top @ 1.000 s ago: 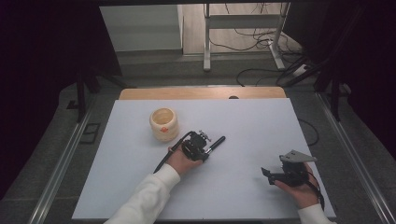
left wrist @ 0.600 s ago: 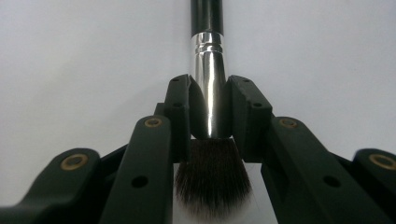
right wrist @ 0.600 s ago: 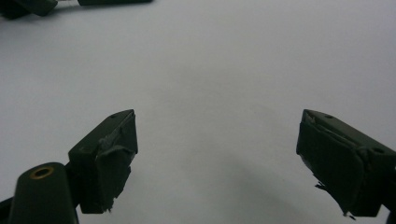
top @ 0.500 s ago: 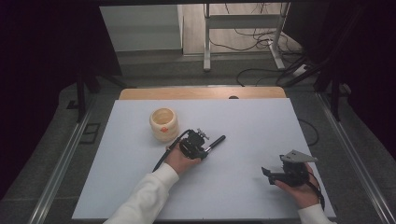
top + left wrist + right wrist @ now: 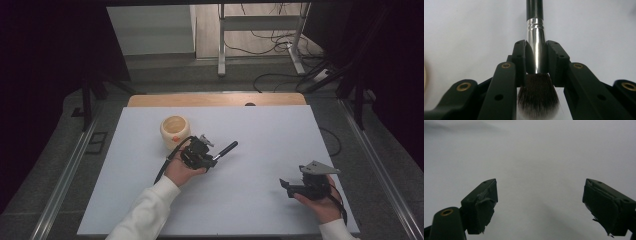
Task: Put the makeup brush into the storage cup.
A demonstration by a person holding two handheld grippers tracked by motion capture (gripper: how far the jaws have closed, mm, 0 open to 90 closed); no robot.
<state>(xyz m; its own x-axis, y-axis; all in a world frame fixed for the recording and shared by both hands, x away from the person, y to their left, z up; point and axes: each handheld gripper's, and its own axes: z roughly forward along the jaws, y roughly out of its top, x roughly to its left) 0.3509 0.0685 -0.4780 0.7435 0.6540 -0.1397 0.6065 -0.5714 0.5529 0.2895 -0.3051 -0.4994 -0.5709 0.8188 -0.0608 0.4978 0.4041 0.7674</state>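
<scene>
My left gripper (image 5: pixel 536 57) clamps a makeup brush (image 5: pixel 535 47) by its ferrule; I should keep it level approaching the cream cup (image 5: pixel 175 131).

Left tongs (image 5: pixel 536 58) clamped tight; right tongs (image 5: pixel 540 207) spread wide, idle.

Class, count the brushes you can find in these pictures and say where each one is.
1. The makeup brush is clamped by its silver ferrule in the left tongs, its black handle pointing away over the white table, right of the cream pot. None seems hidden.
</scene>
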